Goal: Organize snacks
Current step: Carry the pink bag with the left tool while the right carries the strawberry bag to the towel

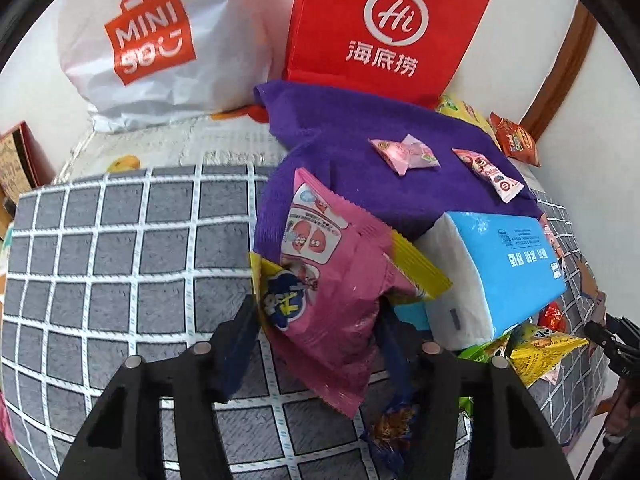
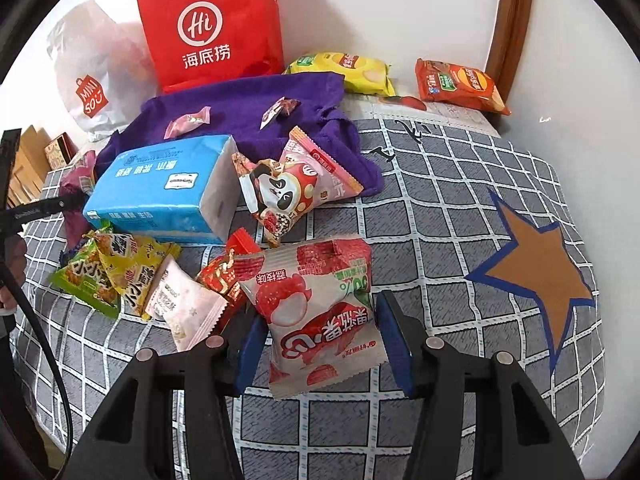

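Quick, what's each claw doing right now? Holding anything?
Left gripper: closed on a pink snack packet.
Right gripper: closed on a lychee jelly packet.

Each hand-held gripper (image 1: 316,328) has black frames, blue pads, silver screws.

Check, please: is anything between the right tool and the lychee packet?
Nothing visible. The lychee packet is already between the fingers of the right tool, and the other snacks lie to its left, outside them.
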The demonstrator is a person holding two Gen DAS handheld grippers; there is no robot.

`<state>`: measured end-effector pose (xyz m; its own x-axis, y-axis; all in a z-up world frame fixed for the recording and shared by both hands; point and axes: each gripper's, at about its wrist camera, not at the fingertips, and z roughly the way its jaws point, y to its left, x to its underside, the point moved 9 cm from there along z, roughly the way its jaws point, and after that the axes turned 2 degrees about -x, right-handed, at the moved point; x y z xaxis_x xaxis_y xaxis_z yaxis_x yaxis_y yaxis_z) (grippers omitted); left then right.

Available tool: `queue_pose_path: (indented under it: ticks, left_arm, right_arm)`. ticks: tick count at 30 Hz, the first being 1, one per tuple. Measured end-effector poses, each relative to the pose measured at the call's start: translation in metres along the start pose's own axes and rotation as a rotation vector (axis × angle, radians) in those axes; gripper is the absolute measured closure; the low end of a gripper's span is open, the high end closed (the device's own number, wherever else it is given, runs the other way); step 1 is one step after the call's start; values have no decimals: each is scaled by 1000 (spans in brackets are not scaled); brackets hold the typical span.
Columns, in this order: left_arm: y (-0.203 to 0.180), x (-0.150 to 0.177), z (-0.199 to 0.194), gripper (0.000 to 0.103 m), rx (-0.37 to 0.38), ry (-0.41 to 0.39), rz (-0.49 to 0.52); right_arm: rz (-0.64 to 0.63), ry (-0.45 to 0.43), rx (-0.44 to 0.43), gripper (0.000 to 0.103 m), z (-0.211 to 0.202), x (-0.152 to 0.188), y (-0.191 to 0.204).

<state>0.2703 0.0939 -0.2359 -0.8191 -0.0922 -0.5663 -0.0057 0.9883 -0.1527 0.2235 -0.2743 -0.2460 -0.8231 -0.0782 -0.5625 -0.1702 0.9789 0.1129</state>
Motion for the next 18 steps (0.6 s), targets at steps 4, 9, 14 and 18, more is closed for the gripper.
queue_pose_path:
  ticks: [4, 9, 14, 18]
  left_arm:
    - [-4, 4, -8, 52, 30, -11, 4]
    - [-3, 12, -25, 53, 10, -24, 7]
    - [-4, 21, -46, 53, 0, -41, 1]
    - [-13, 29, -65, 53, 12, -56, 20]
  right_arm:
    - [-4, -12, -10, 50, -7, -2, 7]
    - [-28, -25, -36, 50, -12, -2, 26]
    - [-38, -27, -57, 50, -18, 2, 40]
    - [-32, -33, -78, 50, -22, 5, 49]
